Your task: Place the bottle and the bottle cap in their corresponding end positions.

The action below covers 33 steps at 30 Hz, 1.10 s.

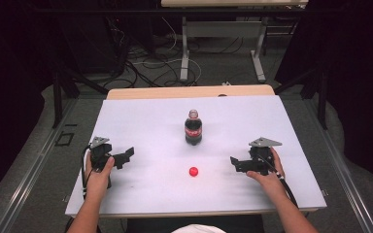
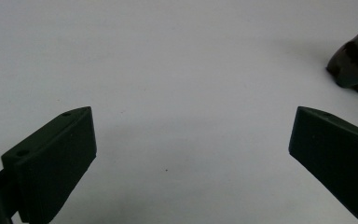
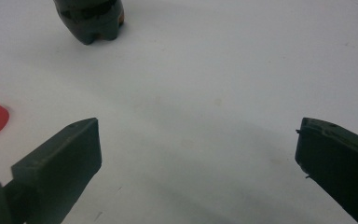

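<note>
1. The bottle (image 1: 193, 128) stands upright mid-tabletop (image 1: 141, 121) with its neck bare, and the red cap (image 1: 194, 171) lies apart on the surface just in front of it; judged from this, capping has not begun and nothing is picked up
2. The left gripper (image 1: 125, 156) and right gripper (image 1: 235, 161) both rest with fingers spread wide and empty
3. The cap lies between the two grippers, nearer the right one; the bottle stands beyond it, clear of both
</note>
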Each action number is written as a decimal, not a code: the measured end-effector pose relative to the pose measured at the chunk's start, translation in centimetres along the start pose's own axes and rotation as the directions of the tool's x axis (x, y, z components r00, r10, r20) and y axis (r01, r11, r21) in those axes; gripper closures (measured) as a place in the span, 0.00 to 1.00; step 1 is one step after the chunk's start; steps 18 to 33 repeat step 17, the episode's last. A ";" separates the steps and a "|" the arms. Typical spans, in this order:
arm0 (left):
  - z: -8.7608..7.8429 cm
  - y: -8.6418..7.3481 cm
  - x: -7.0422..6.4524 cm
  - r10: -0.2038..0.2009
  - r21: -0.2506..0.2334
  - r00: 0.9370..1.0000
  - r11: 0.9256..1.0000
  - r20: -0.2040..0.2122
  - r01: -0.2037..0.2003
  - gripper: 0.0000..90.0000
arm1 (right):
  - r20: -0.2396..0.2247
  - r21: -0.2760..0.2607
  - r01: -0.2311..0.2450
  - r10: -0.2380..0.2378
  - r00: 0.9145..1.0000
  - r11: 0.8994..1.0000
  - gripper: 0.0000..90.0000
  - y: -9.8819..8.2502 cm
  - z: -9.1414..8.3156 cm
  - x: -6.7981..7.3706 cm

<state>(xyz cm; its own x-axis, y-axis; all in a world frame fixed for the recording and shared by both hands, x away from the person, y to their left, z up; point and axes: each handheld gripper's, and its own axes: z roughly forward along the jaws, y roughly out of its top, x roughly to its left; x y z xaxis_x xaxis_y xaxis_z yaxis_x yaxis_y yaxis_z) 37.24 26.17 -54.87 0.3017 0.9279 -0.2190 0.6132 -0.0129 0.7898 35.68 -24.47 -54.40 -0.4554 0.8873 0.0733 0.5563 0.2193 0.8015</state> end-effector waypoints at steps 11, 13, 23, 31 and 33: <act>0.3 -0.3 0.3 -0.006 0.007 1.000 1.000 -0.011 0.006 0.02 | -0.007 0.002 0.003 -0.003 1.000 1.000 0.00 -0.1 0.2 0.0; 0.3 -0.3 0.3 -0.004 0.010 1.000 1.000 -0.013 0.004 0.02 | -0.006 0.003 0.003 -0.003 1.000 1.000 0.00 -0.1 0.1 0.0; 0.4 -0.3 0.3 -0.008 0.011 1.000 1.000 -0.017 0.008 0.02 | -0.004 0.005 0.005 -0.005 1.000 1.000 0.00 -0.1 0.2 -0.1; 0.4 -0.3 0.3 -0.008 0.011 1.000 1.000 -0.017 0.008 0.02 | -0.004 0.005 0.005 -0.005 1.000 1.000 0.00 -0.1 0.2 -0.1; 0.4 -0.3 0.3 -0.008 0.011 1.000 1.000 -0.017 0.008 0.02 | -0.004 0.005 0.005 -0.005 1.000 1.000 0.00 -0.1 0.2 -0.1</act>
